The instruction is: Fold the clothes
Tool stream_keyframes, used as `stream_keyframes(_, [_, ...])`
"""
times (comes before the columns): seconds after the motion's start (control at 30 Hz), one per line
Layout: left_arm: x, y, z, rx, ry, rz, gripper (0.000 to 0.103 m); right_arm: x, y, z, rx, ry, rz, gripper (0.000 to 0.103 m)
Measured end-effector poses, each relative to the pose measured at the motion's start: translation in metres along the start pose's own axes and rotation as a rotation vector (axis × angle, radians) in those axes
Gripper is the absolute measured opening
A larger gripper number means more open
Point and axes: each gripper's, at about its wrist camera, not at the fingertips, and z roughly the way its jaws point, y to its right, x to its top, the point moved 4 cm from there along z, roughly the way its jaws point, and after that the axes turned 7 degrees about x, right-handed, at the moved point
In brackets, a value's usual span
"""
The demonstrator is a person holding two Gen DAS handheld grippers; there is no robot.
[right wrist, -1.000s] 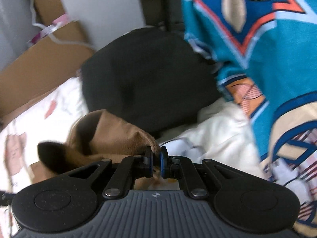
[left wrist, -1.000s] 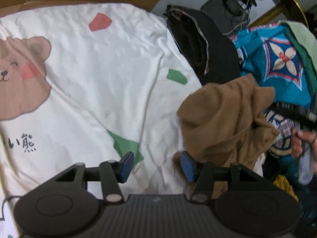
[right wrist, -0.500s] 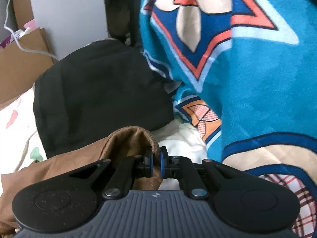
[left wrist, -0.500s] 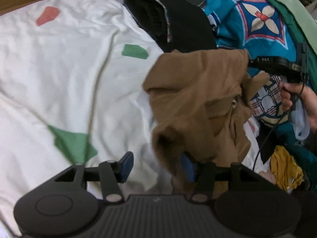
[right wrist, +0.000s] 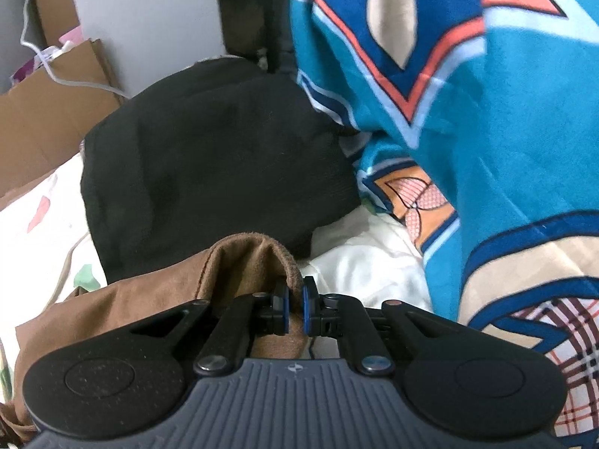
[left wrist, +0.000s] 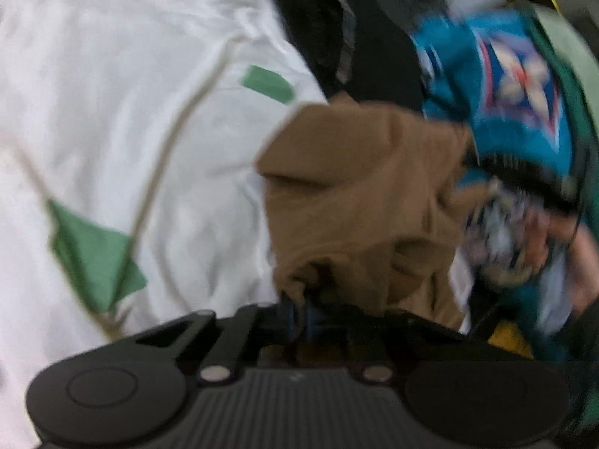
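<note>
Now both grippers are pinching the brown garment (left wrist: 359,187), which is lying bunched on the white sheet (left wrist: 131,112), just in front of the black garment (right wrist: 209,157) and beside the teal blanket (right wrist: 486,149). The left gripper (left wrist: 299,314) is pressing its jaws together on a gathered fold at the garment's near edge, though blur is hiding the exact hold. The right gripper (right wrist: 295,307) is clamping a raised hem at the edge nearer the blanket, with a hand (left wrist: 576,262) showing behind it in the left view. Judging from this, the garment is being taken up by two points for spreading. The next move is likely calling for the grippers to draw apart and lift, so the cloth hangs open over the bare sheet away from the blanket.
</note>
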Motion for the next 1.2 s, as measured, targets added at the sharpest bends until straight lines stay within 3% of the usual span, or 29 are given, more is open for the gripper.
stream_keyframes(0.3, [0.011,-0.038,-0.079,0.077,0.176,-0.122,0.003,0.009,-0.031,-0.015,0.063,0.041,-0.060,0.006])
stream_keyframes(0.53, [0.000,-0.074,-0.150,0.174,0.288,-0.183,0.003,0.011,-0.071,-0.032,0.136,0.059,-0.136,0.006])
stream_keyframes(1.03, [-0.053,-0.154,-0.329,0.353,0.561,-0.402,0.003,-0.026,-0.212,-0.064,0.391,0.013,-0.388,0.006])
stream_keyframes(1.2, [-0.057,-0.170,-0.390,0.447,0.599,-0.409,0.003,-0.042,-0.255,-0.076,0.481,-0.018,-0.455,0.005])
